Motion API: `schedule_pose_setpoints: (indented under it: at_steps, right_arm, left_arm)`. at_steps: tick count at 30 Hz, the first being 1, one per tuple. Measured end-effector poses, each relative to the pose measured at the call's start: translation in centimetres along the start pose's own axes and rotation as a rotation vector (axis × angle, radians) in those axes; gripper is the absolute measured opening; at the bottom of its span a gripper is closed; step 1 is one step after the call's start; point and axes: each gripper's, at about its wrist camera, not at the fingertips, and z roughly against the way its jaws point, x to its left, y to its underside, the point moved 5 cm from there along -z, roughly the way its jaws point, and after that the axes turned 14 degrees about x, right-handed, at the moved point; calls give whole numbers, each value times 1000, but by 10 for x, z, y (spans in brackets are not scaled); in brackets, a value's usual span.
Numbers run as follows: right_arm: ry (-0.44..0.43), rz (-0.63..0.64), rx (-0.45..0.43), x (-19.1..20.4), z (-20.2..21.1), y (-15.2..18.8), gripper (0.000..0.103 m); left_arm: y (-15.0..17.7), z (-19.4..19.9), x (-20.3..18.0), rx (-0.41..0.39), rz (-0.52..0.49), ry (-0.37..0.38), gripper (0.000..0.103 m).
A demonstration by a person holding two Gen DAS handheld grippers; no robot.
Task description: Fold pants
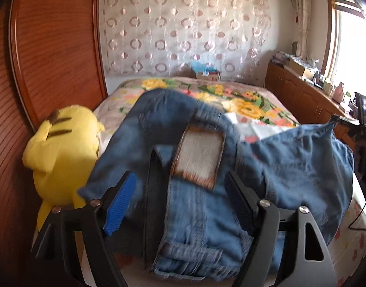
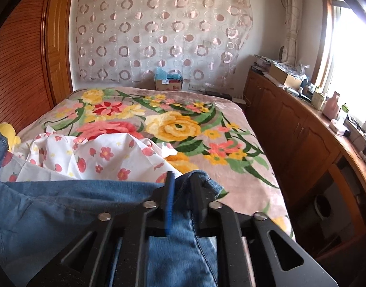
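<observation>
The pants are blue jeans (image 1: 290, 167) with a leather waistband patch (image 1: 199, 157), bunched and lifted over the bed. In the left wrist view my left gripper (image 1: 180, 186) stands open, its fingers wide apart on either side of the waistband, which lies between them. In the right wrist view my right gripper (image 2: 183, 181) is shut on a fold of the jeans (image 2: 51, 205), holding it above the bed. The denim stretches away to the left from the right gripper.
A floral blanket (image 2: 183, 124) covers the bed. A white flowered sheet (image 2: 99, 155) lies crumpled near the jeans. A yellow plush toy (image 1: 61, 153) sits at the left by the wooden wardrobe (image 1: 51, 47). A wooden cabinet (image 2: 302, 129) with clutter runs along the right under the window.
</observation>
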Motion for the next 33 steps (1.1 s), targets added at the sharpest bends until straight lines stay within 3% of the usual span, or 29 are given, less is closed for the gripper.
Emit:
schedule_pose_setpoints:
  at_steps: [2,7,13,20,27,33]
  right_arm:
    - [-5,2,-3,-1,9,7,39]
    - [-64,-27,12,-2,19,25,42]
    - [-225,36,94,22,15,51,42]
    - [-270,137,158,49,1,73,42]
    - [-253,131,179,45,-15,66,42]
    - [-247,135,173,54,-8,63,42]
  left_arm:
    - [8,-3,4,13,8,-5,70]
    - [19,-8,7,40,10,18,56]
    - [29,-17,6,72,4,31,47]
    - [34,-5,-1,53,-28,40,11]
    - [45,47,1,-49,-25,8,10]
    - [80,38,12,43,-1,-18,10]
